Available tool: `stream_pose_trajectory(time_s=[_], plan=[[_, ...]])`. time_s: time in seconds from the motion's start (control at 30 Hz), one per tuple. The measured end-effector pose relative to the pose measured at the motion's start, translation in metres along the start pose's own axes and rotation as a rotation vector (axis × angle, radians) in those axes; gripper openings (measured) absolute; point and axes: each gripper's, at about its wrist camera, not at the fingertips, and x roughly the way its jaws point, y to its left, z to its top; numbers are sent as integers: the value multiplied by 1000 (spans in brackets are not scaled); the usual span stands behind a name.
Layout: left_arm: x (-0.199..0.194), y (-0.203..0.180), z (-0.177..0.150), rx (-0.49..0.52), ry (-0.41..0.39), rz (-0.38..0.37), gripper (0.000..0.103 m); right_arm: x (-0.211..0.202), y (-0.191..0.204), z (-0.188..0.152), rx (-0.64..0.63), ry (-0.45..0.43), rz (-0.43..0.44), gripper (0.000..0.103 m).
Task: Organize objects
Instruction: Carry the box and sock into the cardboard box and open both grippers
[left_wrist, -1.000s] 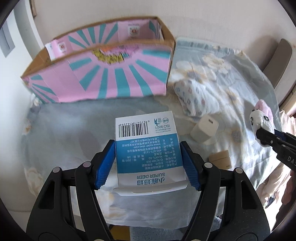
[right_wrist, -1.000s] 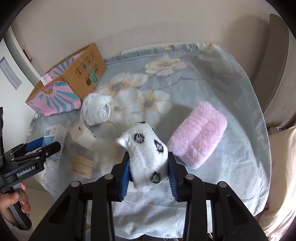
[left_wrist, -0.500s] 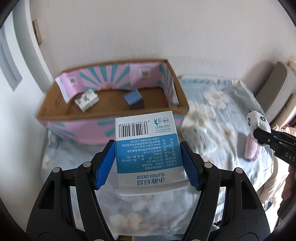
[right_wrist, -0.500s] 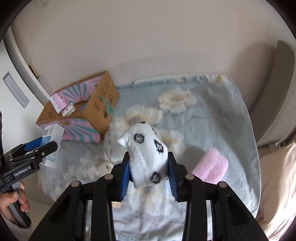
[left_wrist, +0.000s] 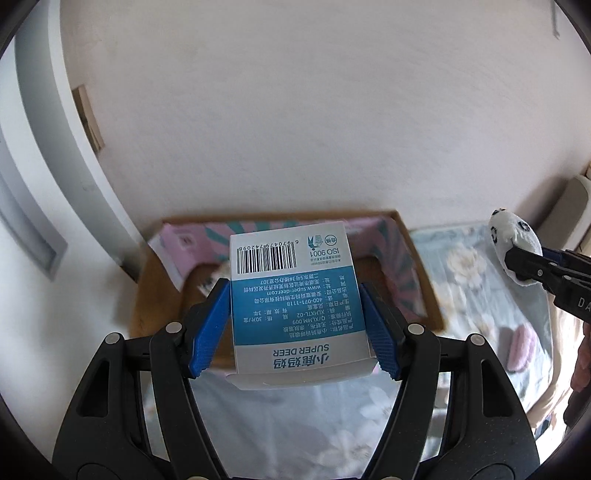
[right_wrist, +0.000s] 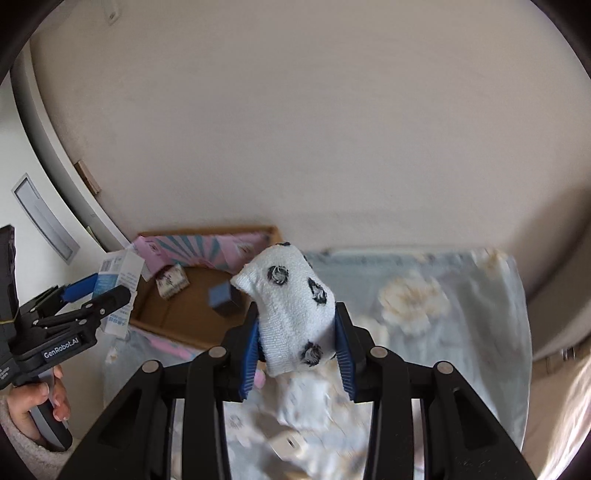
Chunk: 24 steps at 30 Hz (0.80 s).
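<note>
My left gripper (left_wrist: 295, 325) is shut on a blue and white Super Deer box (left_wrist: 295, 295) and holds it in the air in front of the open cardboard box (left_wrist: 413, 258) with pink and teal inner walls. My right gripper (right_wrist: 299, 339) is shut on a rolled white sock with black spots (right_wrist: 291, 295), held above the bed near the cardboard box (right_wrist: 184, 317). The sock (left_wrist: 513, 247) and right gripper also show at the right in the left wrist view. The left gripper (right_wrist: 92, 295) with its box (right_wrist: 118, 280) shows at the left in the right wrist view.
Inside the cardboard box lie a small patterned packet (right_wrist: 171, 284) and a dark blue cube (right_wrist: 223, 299). A floral bedsheet (right_wrist: 443, 332) covers the bed. A pink fluffy roll (left_wrist: 521, 347) and a small white item (right_wrist: 291, 443) lie on it. A wall stands behind.
Both grippers have risen and tilted up with their loads, moving toward the cardboard box. More wall and less bed show now. Both grips are unchanged.
</note>
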Motion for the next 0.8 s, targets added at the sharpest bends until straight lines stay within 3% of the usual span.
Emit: stream_pose_trajectory(time_s=[0.37, 0.8], plan=[[58, 71, 18, -41, 71, 42, 66, 72, 63, 45, -101, 88, 73, 34], [117, 105, -5, -54, 197, 44, 66, 147, 110, 32, -136, 262, 147, 34]])
